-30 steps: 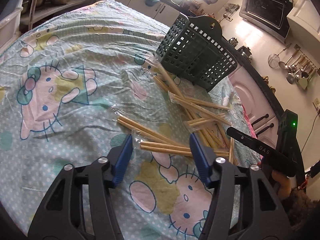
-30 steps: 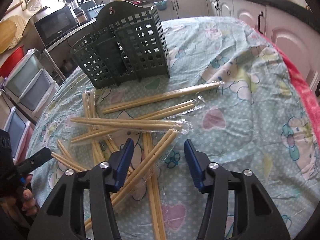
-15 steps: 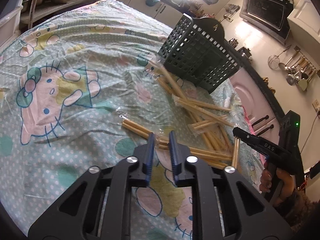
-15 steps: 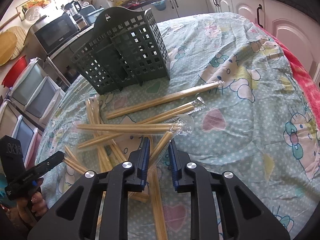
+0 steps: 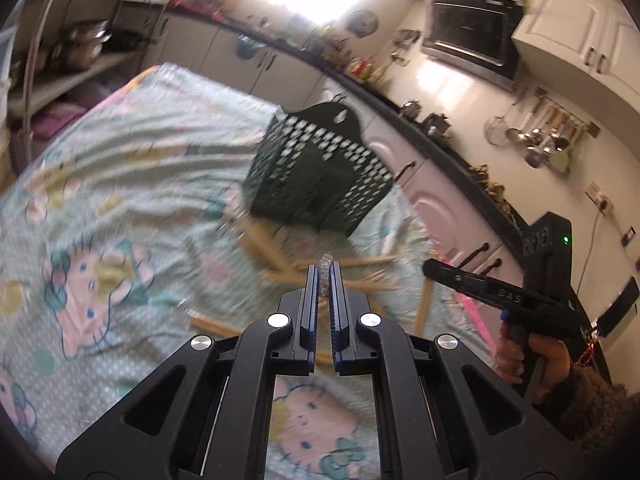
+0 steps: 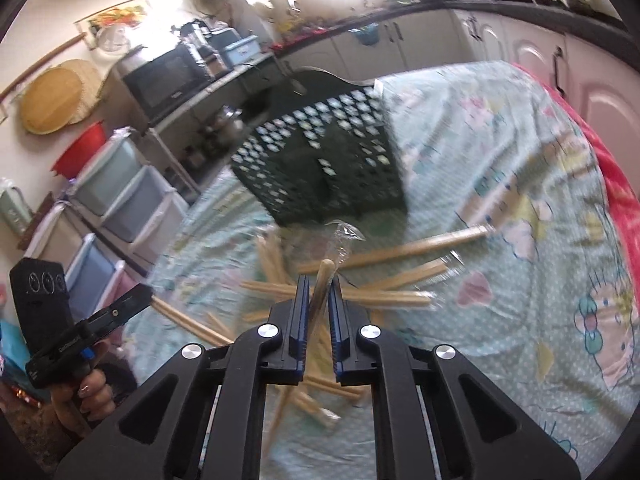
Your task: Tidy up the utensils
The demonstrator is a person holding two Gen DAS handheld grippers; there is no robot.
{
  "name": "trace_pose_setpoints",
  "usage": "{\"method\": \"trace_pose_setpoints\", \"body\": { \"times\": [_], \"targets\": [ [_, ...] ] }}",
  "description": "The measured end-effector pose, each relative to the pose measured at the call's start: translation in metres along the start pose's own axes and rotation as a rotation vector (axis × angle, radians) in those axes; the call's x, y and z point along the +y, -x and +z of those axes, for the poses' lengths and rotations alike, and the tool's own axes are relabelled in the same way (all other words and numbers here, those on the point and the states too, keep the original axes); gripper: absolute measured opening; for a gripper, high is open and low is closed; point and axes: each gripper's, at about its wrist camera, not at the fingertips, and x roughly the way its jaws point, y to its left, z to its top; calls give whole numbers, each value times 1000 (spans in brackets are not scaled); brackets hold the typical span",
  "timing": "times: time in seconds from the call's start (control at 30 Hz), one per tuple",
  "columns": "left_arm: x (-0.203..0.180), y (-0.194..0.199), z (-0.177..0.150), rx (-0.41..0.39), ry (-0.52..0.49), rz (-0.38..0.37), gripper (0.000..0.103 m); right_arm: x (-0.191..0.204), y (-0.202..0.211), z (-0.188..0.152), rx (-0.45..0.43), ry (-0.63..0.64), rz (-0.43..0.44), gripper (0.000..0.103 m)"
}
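My right gripper is clamped on a wrapped chopstick pair, its tip poking up past the fingers. My left gripper is nearly closed on what looks like only crinkled wrapper; I can't tell if any wood is caught. That thin hold could slip, I judge, and drop the pair back. Just ahead, loose chopsticks lie crossed on the cloth. Beyond them stands the basket. Blur makes aiming at its compartments risky, and the two grippers could crowd each other there.
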Motion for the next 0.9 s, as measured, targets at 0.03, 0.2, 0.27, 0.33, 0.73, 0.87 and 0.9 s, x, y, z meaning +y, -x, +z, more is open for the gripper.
{"method": "trace_pose_setpoints", "body": {
  "times": [0.03, 0.2, 0.27, 0.33, 0.73, 0.87, 0.9],
  "targets": [
    [-6, 1, 2, -1, -12, -8, 2, 5, 4, 4, -8, 14, 14, 8],
    [-27, 2, 12, -4, -46, -38, 2, 27, 19, 17, -46, 74, 58, 6],
    [-34, 2, 16, -9, -61, -48, 2, 34, 25, 21, -65, 98, 60, 6],
    [-41, 3, 20, -13, -74, -57, 2, 40, 30, 24, -84, 120, 61, 6],
    [-80, 12, 54, -66, -154, -95, 2, 55, 74, 50, -266, 225, 10, 6],
    [-91, 16, 67, -95, -175, -102, 2, 57, 84, 61, -317, 243, -3, 6],
    [-94, 18, 72, -106, -181, -102, 2, 58, 86, 65, -332, 249, -6, 6]
  ]
}}
